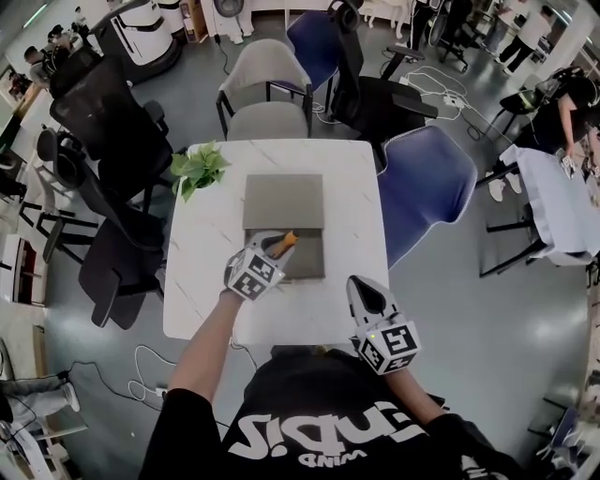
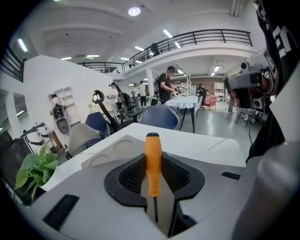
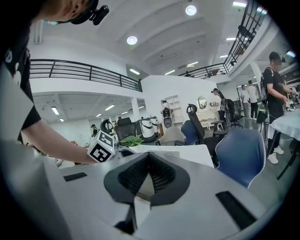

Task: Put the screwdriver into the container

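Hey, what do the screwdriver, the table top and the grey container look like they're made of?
The screwdriver: orange handle, smooth and matte, likely plastic; thin dark shaft, probably metal. The table top: white with faint grey veins, marble or a marble-look surface. The container: flat grey, dull, no shine; maybe plastic or board, hard to tell.

White marble table (image 1: 202, 281), potted plant (image 1: 199, 169), grey chair (image 1: 267, 84), blue chair (image 1: 427, 187), black office chairs (image 1: 103, 117), glossy grey floor (image 1: 497, 337), mezzanine railing (image 2: 197, 37), ceiling downlights (image 2: 134, 11).
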### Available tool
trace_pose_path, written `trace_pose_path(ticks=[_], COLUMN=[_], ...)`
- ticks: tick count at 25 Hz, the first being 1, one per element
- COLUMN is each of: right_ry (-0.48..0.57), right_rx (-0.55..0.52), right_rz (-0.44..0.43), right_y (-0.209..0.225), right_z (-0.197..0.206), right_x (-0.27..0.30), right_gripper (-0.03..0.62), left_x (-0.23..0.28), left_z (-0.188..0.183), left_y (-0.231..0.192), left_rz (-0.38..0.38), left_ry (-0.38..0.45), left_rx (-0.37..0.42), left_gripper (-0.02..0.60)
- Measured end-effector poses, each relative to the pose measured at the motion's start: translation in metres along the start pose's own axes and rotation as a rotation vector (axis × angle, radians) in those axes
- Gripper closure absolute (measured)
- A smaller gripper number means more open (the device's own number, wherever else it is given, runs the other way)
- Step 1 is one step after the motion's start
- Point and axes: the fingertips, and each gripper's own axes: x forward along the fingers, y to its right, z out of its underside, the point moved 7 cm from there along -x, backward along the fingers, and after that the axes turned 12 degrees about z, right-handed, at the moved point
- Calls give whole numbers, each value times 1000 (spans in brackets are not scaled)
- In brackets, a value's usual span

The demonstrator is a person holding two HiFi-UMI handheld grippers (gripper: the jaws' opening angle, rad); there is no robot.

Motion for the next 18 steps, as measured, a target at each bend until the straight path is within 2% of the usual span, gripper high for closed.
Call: trace_pose_path(ticks=[9, 18], right_ry=[-12, -29], right_rx=[7, 6], right_rz=[37, 72], right_y=[5, 10], right_z=[2, 3], right_x=[-2, -2], right_gripper=[582, 582], left_x=[37, 69], left_z=[21, 37], left_y=[0, -5], left_rz=[62, 111], left_ry=[-137, -182], left_rx=[6, -32], left_gripper=[468, 468])
